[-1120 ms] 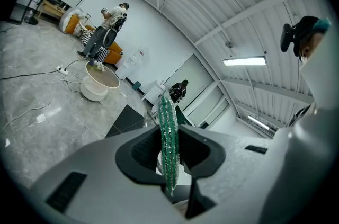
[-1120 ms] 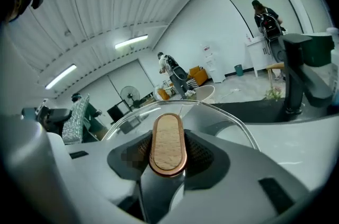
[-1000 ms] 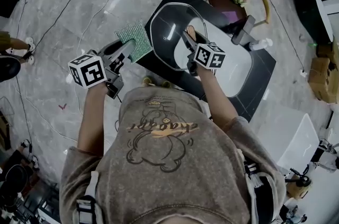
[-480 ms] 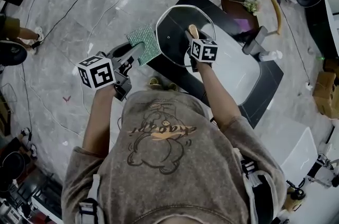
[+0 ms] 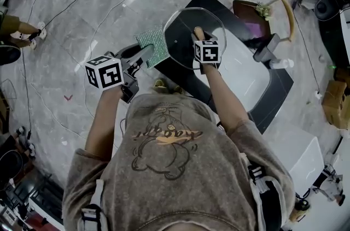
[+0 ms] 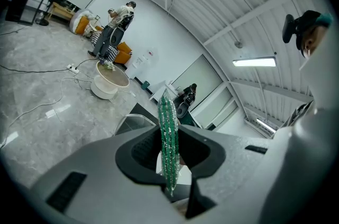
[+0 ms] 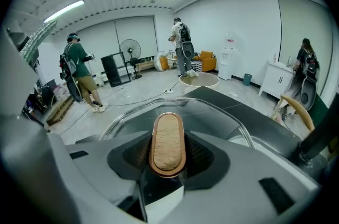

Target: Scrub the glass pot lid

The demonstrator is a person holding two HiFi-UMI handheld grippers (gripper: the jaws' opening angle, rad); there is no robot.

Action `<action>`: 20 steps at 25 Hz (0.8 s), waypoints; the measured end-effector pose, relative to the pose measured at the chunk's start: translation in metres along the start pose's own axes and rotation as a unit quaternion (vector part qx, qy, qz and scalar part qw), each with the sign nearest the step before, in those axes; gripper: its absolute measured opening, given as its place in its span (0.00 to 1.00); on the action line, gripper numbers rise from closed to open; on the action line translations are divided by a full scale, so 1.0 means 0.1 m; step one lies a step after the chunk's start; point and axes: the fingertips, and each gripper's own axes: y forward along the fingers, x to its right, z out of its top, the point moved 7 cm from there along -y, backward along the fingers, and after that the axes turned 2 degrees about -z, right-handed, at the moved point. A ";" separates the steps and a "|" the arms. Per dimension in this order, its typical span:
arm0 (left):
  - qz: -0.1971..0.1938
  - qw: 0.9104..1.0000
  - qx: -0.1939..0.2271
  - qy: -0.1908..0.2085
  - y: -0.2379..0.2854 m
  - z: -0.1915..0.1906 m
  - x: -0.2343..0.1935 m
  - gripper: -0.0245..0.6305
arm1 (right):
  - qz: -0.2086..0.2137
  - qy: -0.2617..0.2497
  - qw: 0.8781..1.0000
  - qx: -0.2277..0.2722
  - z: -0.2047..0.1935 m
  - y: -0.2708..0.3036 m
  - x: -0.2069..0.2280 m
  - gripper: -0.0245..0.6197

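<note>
Grip: your right gripper (image 5: 198, 34) clamped the glass pot lid (image 5: 180, 33) by its handle (image 7: 167, 146) over the counter (image 5: 276, 94) | left gripper (image 5: 143, 54) pinched the scrub pad (image 5: 152, 45) beside it | Risk: hard scrubbing could pivot the lid free.

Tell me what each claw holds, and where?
Left gripper: green scrubbing cloth, pinched near one edge. Right gripper: clear glass pot lid, by its oval wooden knob.

The left claw (image 5: 141, 53) clamps the scouring pad (image 5: 152, 44), the right claw (image 5: 199, 36) the lid knob (image 7: 168, 143), forearms (image 5: 104, 120) outstretched.
</note>
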 end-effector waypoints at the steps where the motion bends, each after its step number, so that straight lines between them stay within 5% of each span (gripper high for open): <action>1: -0.001 1.000 -0.001 -0.001 0.01 -0.01 0.00 0.17 | -0.001 -0.004 1.000 -0.002 0.00 0.01 0.00 0.32; 20: -0.012 1.000 -0.011 -0.003 0.14 -0.02 -0.01 0.17 | -0.003 -0.027 0.999 0.042 0.12 -0.27 -0.04 0.32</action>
